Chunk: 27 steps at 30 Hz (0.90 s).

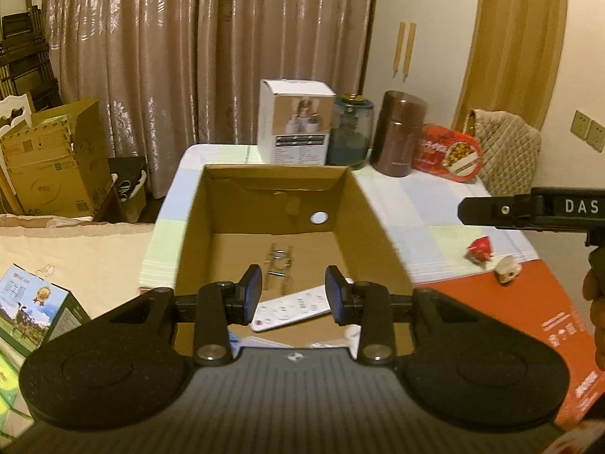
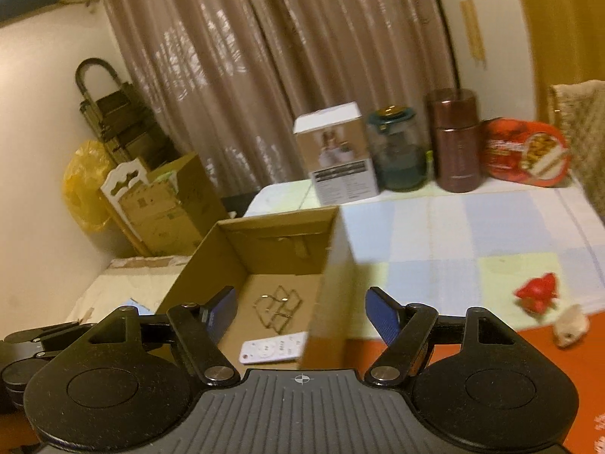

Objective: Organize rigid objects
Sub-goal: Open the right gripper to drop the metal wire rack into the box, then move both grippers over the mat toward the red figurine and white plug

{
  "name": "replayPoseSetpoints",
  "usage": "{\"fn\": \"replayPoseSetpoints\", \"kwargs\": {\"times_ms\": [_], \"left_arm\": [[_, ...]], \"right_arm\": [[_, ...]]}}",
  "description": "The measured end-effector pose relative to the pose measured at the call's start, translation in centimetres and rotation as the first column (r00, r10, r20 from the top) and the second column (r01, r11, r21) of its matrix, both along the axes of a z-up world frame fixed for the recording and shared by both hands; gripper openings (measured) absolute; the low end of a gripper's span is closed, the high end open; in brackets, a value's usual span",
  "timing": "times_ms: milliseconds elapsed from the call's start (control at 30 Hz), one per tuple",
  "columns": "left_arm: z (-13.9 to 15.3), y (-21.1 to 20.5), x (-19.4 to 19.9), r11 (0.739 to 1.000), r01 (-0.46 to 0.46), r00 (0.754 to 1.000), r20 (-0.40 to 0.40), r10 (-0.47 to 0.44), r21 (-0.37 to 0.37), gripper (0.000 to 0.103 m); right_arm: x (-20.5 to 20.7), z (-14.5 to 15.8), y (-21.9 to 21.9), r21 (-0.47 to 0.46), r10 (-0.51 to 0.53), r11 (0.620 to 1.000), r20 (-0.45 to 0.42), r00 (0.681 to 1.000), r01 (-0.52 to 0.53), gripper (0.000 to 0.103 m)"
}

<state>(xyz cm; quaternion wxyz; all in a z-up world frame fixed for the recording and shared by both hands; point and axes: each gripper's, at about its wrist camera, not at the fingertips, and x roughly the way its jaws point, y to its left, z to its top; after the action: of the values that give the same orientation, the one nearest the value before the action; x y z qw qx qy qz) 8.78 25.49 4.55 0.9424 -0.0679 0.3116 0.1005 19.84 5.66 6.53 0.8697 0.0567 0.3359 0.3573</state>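
Note:
An open cardboard box (image 1: 382,234) stands on the checked tablecloth. Inside it lie a wire rack (image 1: 279,261) and a white remote control (image 1: 291,308). My left gripper (image 1: 293,295) hovers over the box's near end, its jaws a little apart with nothing between them. My right gripper (image 2: 302,314) hangs above the box's right wall (image 2: 329,287), open and holding nothing. Its black side (image 1: 529,210) pokes in at the right edge of the left wrist view. A red toy (image 2: 537,291) and a small beige figure (image 2: 571,331) lie on the table right of the box.
Along the table's back stand a white carton (image 1: 295,125), a glass jar (image 1: 349,132), a brown canister (image 1: 397,134), a red tin (image 1: 450,153) and a quilted bag (image 1: 506,151). An orange-red mat (image 1: 529,310) covers the near right. Cardboard boxes (image 1: 53,159) are stacked at the left.

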Motion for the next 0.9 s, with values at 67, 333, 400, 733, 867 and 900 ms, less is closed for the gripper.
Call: {"fn": "replayPoseSetpoints", "kwargs": {"times_ms": [67,333,400,733,867,900], "left_arm": [[0.5,-1.5,-0.3,1.0,0.009,1.0,0.005,-0.009,-0.001,0.031],[1.9,-7.2,-1.1,0.999,0.048,0.999,0.026,-0.047,-0.015,0.035],[2.0,-8.5,-1.2,0.998,0.056,0.998,0.031,-0.056,-0.022,0.042],[1.1,-14.8,-0.8,0.992,0.117,0.992,0.045,-0.114,-0.055,0.071],[0.4,-16.9,-0.3,0.989,0.14,0.99,0.036,-0.138,-0.056,0.081],[0.1,-17.4,-0.1,0.988,0.145,0.989,0.031,-0.143,-0.052,0.082]], "right_arm": [[-0.5,0.6,-1.7,-0.001,-0.017,1.0,0.004,1.0,0.017,0.072],[-2.7,2.1,-8.6,-0.024,-0.08,0.996,0.05,0.996,0.081,0.072],[-3.1,2.2,-10.5,-0.024,-0.1,0.995,0.055,0.993,0.102,0.072],[-3.9,1.5,-22.8,-0.013,-0.315,0.949,0.02,0.949,0.315,0.073],[-4.0,0.8,-26.8,-0.03,-0.389,0.921,-0.001,0.921,0.389,0.073],[-4.1,0.6,-27.7,-0.033,-0.401,0.916,-0.006,0.916,0.401,0.073]]}}
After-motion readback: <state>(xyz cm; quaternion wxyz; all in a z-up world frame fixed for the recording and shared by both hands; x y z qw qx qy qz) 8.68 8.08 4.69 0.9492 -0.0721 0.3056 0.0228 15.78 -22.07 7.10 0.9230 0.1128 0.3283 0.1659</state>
